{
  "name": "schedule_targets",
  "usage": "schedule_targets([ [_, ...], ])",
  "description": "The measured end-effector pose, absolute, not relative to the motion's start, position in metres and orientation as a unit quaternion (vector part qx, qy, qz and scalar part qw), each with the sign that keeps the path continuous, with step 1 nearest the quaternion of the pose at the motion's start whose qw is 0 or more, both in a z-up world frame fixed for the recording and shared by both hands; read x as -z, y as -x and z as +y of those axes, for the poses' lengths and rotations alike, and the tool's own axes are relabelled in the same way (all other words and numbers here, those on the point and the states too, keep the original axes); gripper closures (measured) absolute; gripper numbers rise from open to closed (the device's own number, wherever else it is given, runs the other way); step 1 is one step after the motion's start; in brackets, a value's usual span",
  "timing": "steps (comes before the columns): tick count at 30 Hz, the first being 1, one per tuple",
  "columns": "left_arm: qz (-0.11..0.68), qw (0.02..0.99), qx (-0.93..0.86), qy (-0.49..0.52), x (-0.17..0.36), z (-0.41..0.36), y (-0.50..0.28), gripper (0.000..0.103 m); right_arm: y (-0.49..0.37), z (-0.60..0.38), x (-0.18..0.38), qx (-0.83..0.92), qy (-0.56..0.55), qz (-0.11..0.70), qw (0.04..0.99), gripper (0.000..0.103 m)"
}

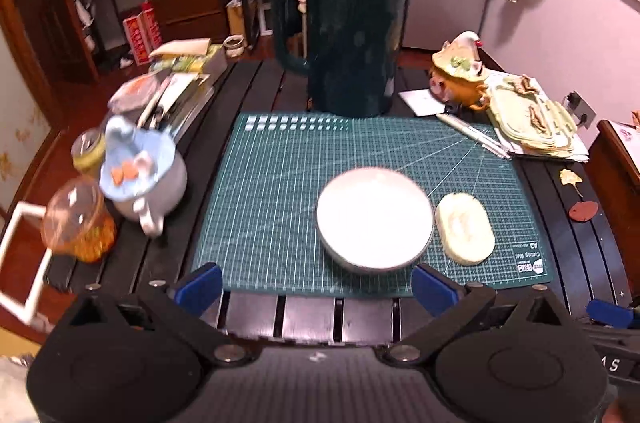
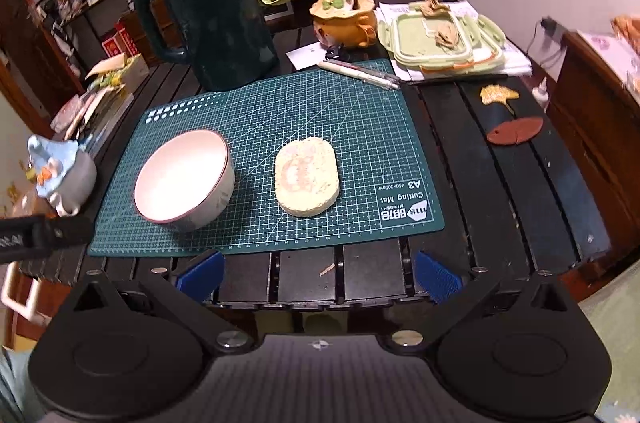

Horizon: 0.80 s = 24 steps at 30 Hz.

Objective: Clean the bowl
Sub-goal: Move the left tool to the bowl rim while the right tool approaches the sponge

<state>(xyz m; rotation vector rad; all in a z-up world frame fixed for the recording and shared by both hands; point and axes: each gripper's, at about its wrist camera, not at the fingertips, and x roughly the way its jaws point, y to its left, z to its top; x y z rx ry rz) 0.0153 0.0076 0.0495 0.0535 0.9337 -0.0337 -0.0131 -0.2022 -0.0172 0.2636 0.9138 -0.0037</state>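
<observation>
A white bowl (image 1: 375, 217) (image 2: 182, 180) stands empty on a green cutting mat (image 1: 272, 207) (image 2: 360, 127). A pale yellow oval sponge (image 1: 464, 228) (image 2: 307, 175) lies flat on the mat just right of the bowl. My left gripper (image 1: 316, 288) is open and empty, low over the table's front edge just short of the bowl. My right gripper (image 2: 318, 275) is open and empty at the front edge, just short of the sponge. Part of the left gripper's body shows at the left edge of the right wrist view (image 2: 40, 233).
A dark green kettle (image 1: 348, 43) (image 2: 216, 23) stands behind the mat. A blue-lidded mug (image 1: 140, 179) and jars (image 1: 78, 223) sit left. An orange ceramic pot (image 2: 346, 13), stacked green lids (image 2: 440, 41) and pens (image 2: 360, 73) lie back right. The table is dark slats (image 2: 500, 183).
</observation>
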Motion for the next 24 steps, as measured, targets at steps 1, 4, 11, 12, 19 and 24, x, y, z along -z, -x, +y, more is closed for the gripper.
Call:
schedule_targets([
  [1, 0.446, 0.894, 0.028, -0.024, -0.056, 0.009, -0.020, 0.002, 0.013, -0.204, 0.017, 0.001, -0.134, 0.439, 0.888, 0.000],
  [4, 0.424, 0.904, 0.049, -0.013, -0.072, 0.013, -0.029, 0.011, 0.015, -0.206, 0.017, -0.003, -0.149, 0.431, 0.890, 0.000],
  [11, 0.376, 0.924, 0.023, -0.063, -0.079, 0.012, -0.064, 0.009, 0.025, -0.209, 0.015, -0.022, -0.171, 0.381, 0.908, 0.000],
  [12, 0.381, 0.922, 0.022, -0.068, -0.073, 0.012, -0.072, 0.009, 0.026, -0.210, 0.014, -0.025, -0.173, 0.373, 0.911, 0.000],
  [19, 0.451, 0.885, 0.112, 0.007, -0.013, 0.027, -0.115, 0.009, 0.028, -0.205, 0.015, -0.034, -0.155, 0.355, 0.921, 0.000],
  [24, 0.474, 0.879, 0.043, -0.013, 0.011, 0.025, -0.130, 0.011, 0.024, -0.205, 0.019, -0.041, -0.156, 0.365, 0.917, 0.000],
])
